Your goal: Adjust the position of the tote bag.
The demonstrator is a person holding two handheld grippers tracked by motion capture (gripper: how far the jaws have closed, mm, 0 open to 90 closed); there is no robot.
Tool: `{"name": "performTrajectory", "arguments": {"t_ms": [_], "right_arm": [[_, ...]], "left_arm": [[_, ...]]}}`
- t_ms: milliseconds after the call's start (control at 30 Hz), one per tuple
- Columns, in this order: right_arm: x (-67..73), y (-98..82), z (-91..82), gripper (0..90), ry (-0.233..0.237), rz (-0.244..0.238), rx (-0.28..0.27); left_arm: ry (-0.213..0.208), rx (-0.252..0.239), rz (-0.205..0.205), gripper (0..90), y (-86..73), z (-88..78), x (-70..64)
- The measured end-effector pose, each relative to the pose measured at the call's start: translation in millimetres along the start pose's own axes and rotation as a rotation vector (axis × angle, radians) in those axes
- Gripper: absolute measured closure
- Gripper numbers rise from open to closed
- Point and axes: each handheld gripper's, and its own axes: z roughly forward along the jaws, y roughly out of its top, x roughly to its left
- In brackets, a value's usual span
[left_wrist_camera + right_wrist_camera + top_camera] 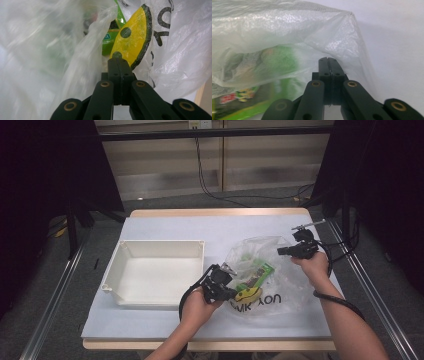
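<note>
Clear plastic bag point(267, 270), near right tabletop edge, mouth toward far edge; mirrored "YOU" print; green packet point(256, 276) inside. Left gripper point(226, 281) and right gripper point(285, 251) jaws closed, pinching film.

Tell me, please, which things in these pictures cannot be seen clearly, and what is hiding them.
- Green packet: its print is too small in the high view, and blurred behind the plastic bag in the right gripper view.
- Left gripper: jaws together, but whether they pinch bag film cannot be told.
- Right gripper: the same doubt.
- White bin: its near inner wall is hidden by its own rim.
</note>
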Motion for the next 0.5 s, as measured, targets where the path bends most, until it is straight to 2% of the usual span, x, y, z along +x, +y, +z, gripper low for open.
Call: {"name": "performTrajectory", "arguments": {"t_ms": [33,67,133,167,200,233,300,333,367,400,500], "right_arm": [[-2.8,-1.0,0.3,90.0,-0.004,0.003,-0.001],[-6.3,-2.5,0.5,90.0,0.005,0.016,-0.002],[-9.5,-4.6,-0.7,90.0,-0.011,0.012,0.007],[-10.3,-5.4,-2.0,89.9,0.002,0.02,0.003],[-9.8,-5.8,-3.7,89.7,0.006,0.024,-0.002],[-8.0,-5.6,-5.3,88.8,0.006,0.013,-0.007],[-3.7,-4.7,-9.6,80.9,-0.005,-0.01,-0.01],[-1.2,-4.4,-11.9,80.1,-0.005,-0.007,-0.014],[1.0,-4.5,-14.3,78.7,-0.002,-0.016,-0.017],[3.7,-4.4,-16.7,77.0,-0.002,-0.025,-0.023],[11.6,-5.4,-24.3,69.8,0.005,-0.034,-0.034]], "left_arm": [[0.006,-0.013,-0.007,90.0,-1.3,0.1,-0.7],[0.004,-0.005,-0.003,90.0,-1.7,-0.9,0.4],[0.018,-0.011,-0.009,90.0,-3.0,-2.4,1.0],[0.018,-0.024,-0.024,90.0,-3.3,-2.3,0.5],[0.014,-0.016,-0.018,90.0,-3.0,-3.2,0.9],[0.013,-0.02,-0.016,90.0,-2.7,-4.0,0.6],[0.006,-0.022,-0.006,90.0,-1.0,-5.3,-1.5],[0.004,-0.022,-0.002,90.0,0.0,-5.6,-3.0],[0.007,-0.038,-0.018,90.0,0.7,-4.4,-5.8],[0.005,-0.022,0.005,90.0,1.8,-5.7,-5.7],[0.007,-0.033,0.005,90.0,3.6,-4.7,-7.2]]}}
